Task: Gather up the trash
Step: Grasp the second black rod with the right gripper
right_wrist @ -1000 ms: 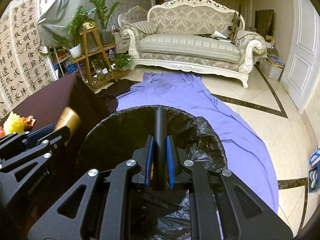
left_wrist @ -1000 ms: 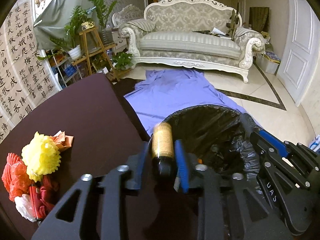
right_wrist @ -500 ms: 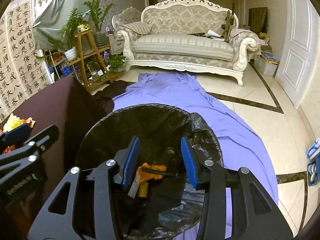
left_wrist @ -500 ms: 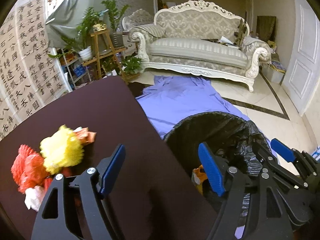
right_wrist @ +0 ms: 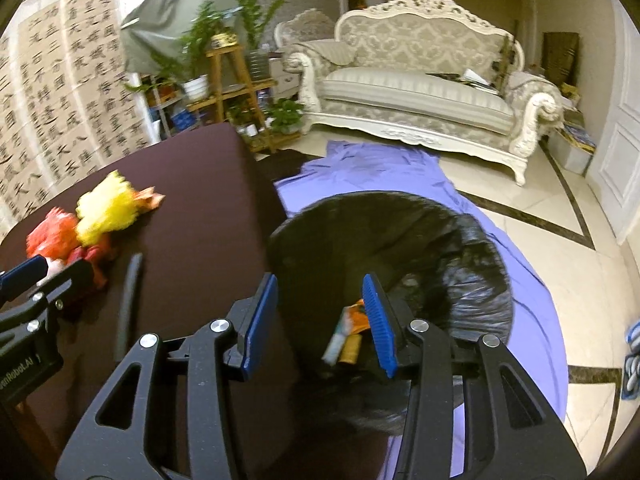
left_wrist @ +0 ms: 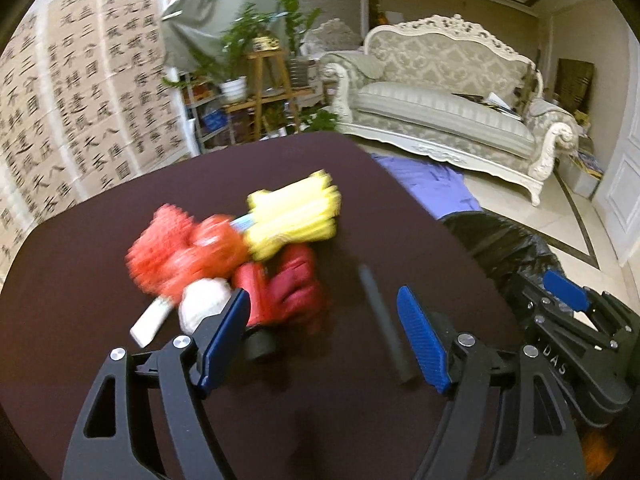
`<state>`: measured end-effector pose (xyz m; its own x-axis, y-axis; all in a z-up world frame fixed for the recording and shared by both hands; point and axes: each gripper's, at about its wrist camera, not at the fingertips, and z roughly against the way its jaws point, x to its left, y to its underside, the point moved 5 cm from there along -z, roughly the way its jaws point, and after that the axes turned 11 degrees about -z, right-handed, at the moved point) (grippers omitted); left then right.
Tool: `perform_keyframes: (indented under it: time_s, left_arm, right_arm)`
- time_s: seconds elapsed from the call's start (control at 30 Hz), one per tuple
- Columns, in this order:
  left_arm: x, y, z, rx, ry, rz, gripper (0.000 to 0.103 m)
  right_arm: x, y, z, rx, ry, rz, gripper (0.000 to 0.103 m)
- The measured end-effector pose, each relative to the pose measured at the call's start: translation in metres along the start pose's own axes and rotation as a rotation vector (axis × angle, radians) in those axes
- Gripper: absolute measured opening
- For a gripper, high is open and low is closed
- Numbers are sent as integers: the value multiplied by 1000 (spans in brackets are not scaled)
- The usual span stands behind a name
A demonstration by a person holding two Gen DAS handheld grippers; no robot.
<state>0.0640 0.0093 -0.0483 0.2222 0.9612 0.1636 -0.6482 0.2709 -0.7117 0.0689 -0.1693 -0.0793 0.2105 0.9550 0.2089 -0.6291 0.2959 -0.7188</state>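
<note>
The trash sits in a heap on the dark table [left_wrist: 120, 280]: a yellow ruffled wad [left_wrist: 292, 216] at the far side, a red-orange crumpled wad [left_wrist: 180, 256] left of it, a red wrapper [left_wrist: 288, 288] nearer the camera, a white ball [left_wrist: 202, 306] tucked under the orange wad, and a white strip [left_wrist: 148, 322] poking out at the left. All are blurred in the left view, so their finer detail cannot be told. A black stick [left_wrist: 384, 324] lies alone on the table just right of the heap, pointing away from the camera. A black cap-like piece [left_wrist: 260, 346] sits at the near end of the red wrapper. The left gripper [left_wrist: 324, 344] hangs over the table with its blue pads spread wide and nothing between them; the left pad [left_wrist: 224, 340] is just in front of the white ball and red wrapper, and the right pad [left_wrist: 420, 340] is just beside the stick's near end, though contact cannot be told. The right gripper [right_wrist: 316, 320] is also wide open and empty, held above the bin [right_wrist: 400, 216], which stands lined with a black bag just beside the table's edge. Inside the bin lie an orange scrap [right_wrist: 358, 316] and a gold tube [right_wrist: 350, 348]. The bin rests on a purple cloth [right_wrist: 380, 168] spread over the tiled floor, with a sofa [right_wrist: 420, 92] beyond.
</note>
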Motion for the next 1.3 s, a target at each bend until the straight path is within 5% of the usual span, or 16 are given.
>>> perform_keyframes:
  time_s: [0.47, 0.77, 1.07, 1.3]
  left_arm:
    - [78, 54, 11, 67, -106, 132, 74]
    - [112, 59, -1, 110, -131, 186, 74]
    - [127, 53, -10, 112, -135, 203, 74]
    - [131, 51, -27, 147, -111, 184, 74]
  right_arm:
    - [87, 24, 9, 52, -124, 159, 44]
    - [111, 27, -12, 130, -130, 207, 43]
    - [115, 21, -27, 151, -120, 218, 13]
    - [115, 11, -36, 156, -120, 206, 13]
